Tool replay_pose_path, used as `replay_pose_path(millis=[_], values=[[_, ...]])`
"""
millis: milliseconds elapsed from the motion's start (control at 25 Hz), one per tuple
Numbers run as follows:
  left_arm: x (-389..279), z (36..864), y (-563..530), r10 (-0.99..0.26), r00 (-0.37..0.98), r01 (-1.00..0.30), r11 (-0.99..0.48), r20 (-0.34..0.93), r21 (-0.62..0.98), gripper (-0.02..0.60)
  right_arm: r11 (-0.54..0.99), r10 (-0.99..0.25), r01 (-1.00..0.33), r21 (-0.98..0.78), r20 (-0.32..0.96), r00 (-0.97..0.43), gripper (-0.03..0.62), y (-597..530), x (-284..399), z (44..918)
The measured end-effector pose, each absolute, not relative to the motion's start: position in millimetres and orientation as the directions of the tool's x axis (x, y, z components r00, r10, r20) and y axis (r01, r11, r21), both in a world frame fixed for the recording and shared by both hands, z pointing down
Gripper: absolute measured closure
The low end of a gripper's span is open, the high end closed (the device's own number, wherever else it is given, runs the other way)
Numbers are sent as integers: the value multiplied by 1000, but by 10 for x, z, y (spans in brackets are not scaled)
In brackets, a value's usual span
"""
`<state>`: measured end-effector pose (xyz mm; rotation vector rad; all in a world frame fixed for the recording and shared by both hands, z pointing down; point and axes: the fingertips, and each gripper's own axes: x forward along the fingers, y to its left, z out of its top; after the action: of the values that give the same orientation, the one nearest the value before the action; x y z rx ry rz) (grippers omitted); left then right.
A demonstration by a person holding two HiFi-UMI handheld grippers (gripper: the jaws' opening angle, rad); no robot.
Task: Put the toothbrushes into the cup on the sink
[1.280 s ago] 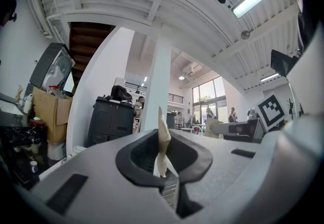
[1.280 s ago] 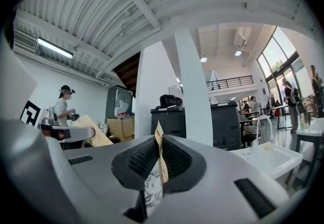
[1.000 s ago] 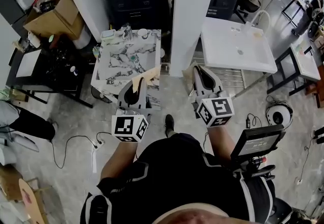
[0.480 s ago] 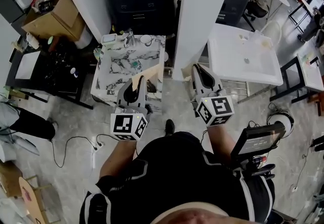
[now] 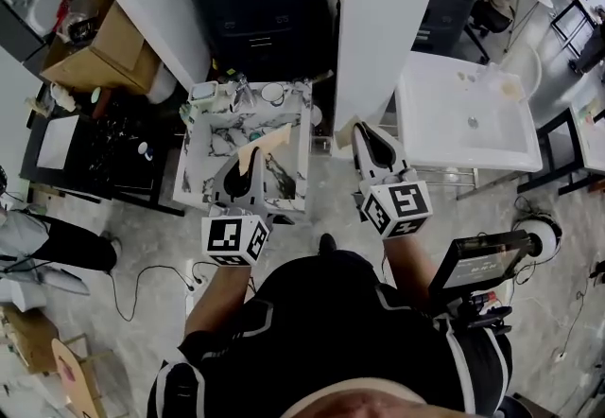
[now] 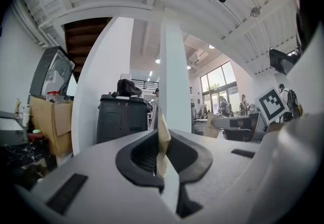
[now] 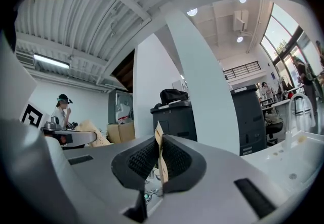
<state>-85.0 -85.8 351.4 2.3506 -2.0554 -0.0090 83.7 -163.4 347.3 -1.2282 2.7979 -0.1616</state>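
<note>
A marble-patterned sink top (image 5: 219, 178) stands ahead on the floor in the head view. A white cup (image 5: 272, 93) and a faucet (image 5: 237, 85) sit at its far edge. My left gripper (image 5: 250, 157) hovers over the near half of the top, shut on a flat tan cardboard-like piece (image 5: 267, 136) that sticks out ahead. In the left gripper view that piece (image 6: 164, 143) stands edge-on between the jaws of the left gripper (image 6: 163, 153). My right gripper (image 5: 365, 132) is right of the sink top, shut on a thin tan card (image 7: 159, 153). I cannot tell what either piece contains.
A black cabinet (image 5: 253, 5) stands behind the sink top, flanked by white pillars (image 5: 383, 24). A white basin (image 5: 468, 121) is at the right. Cardboard boxes (image 5: 93, 40) and a dark cluttered table (image 5: 99, 137) are at the left. A screen on a stand (image 5: 477, 265) is near my right side.
Both grippers have moved forward with their tan pieces toward the marble sink top. The left gripper's tips now lie over the top rather than short of its near edge.
</note>
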Motion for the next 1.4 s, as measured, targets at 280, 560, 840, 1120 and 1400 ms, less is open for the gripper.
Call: replay_pose_path(millis=[280,560,840,1120,1400], values=[[-874,3571,-1247,-990,141,-990,-141,22,23,549,687,-724,-716,-122,-32,-689,563,-1978,768,3463],[-1035,3520,-1418,-991,136,-991,-136,10,15,549,693,-718,-711,-117,-29,-695,563,-2148,585,3424],[-1443,3514,-1552,-988,157,-987,-157,-14,34,549,673,-739,-733,-98,-44,-672,563,-2217,227,3363],[-1970,3508,-1713,-973,231,-972,-232,-20,48,549,605,-796,-788,-114,-38,-605,563,-2335,-209,3348],[-2310,3588,-1882,-961,275,-958,-275,-15,75,549,572,-820,-814,-105,-39,-571,563,-2512,-561,3310]])
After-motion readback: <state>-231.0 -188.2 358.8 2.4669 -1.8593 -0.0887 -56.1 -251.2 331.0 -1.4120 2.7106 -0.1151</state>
